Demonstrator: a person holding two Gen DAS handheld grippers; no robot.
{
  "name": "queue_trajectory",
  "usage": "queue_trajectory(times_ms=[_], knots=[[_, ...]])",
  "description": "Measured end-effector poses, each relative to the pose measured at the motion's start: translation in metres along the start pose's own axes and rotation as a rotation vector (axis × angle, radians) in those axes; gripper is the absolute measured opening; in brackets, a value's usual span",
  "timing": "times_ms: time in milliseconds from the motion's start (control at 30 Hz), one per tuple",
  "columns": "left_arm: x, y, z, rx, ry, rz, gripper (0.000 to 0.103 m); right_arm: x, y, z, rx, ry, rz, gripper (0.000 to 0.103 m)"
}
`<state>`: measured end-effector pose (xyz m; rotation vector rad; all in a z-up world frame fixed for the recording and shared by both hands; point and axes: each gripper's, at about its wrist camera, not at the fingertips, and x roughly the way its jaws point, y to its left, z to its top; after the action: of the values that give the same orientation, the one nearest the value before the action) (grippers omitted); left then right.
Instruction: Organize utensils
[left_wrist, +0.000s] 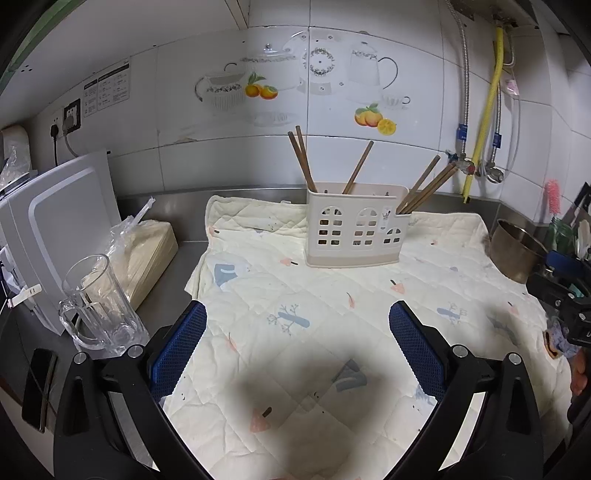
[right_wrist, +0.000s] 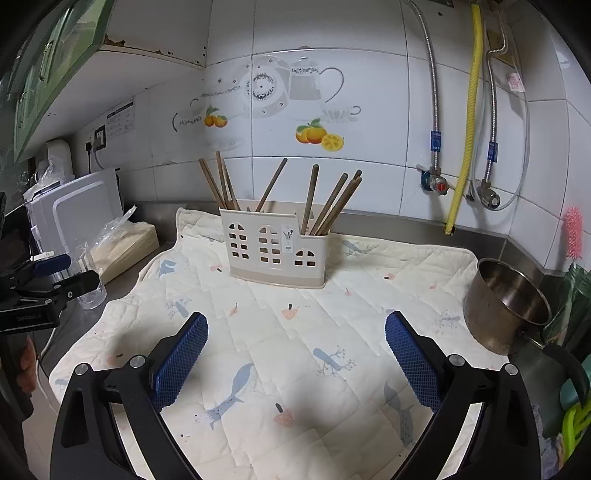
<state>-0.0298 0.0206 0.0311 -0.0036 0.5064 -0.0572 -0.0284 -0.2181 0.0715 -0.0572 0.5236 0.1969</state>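
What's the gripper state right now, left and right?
Left gripper: open, holding nothing, over the quilted mat.
Right gripper: open, holding nothing, over the same mat, facing the chopstick holder.

Brown wooden chopsticks (right_wrist: 325, 205) stand tilted in a cream plastic holder (right_wrist: 275, 251) — right gripper (right_wrist: 295, 354) spread wide, nothing held.

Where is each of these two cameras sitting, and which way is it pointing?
Left wrist view: sits on the left gripper, facing forward over the quilted mat toward the utensil holder; its own two open blue fingers show, the right gripper at the edge.
Right wrist view: sits on the right gripper, facing the same way; its open fingers show, the left gripper at left.
Shared: holder, chopsticks, mat, metal pot.
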Motion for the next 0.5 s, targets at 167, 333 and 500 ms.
queue_trajectory(times_ms=[167, 333, 500], knots=[[-0.003, 0.001, -0.002, 0.000, 0.001, 0.001, 0.098, -0.003, 0.002, -0.001, -0.002, -0.003, 0.000, 0.094], [-0.007, 0.001, -0.003, -0.001, -0.007, 0.001, 0.098, -0.007, 0.004, -0.002, -0.004, -0.008, 0.004, 0.094], [-0.013, 0.000, -0.005, 0.000, -0.011, -0.001, 0.098, -0.010, 0.006, -0.002, -0.005, -0.015, 0.005, 0.094]])
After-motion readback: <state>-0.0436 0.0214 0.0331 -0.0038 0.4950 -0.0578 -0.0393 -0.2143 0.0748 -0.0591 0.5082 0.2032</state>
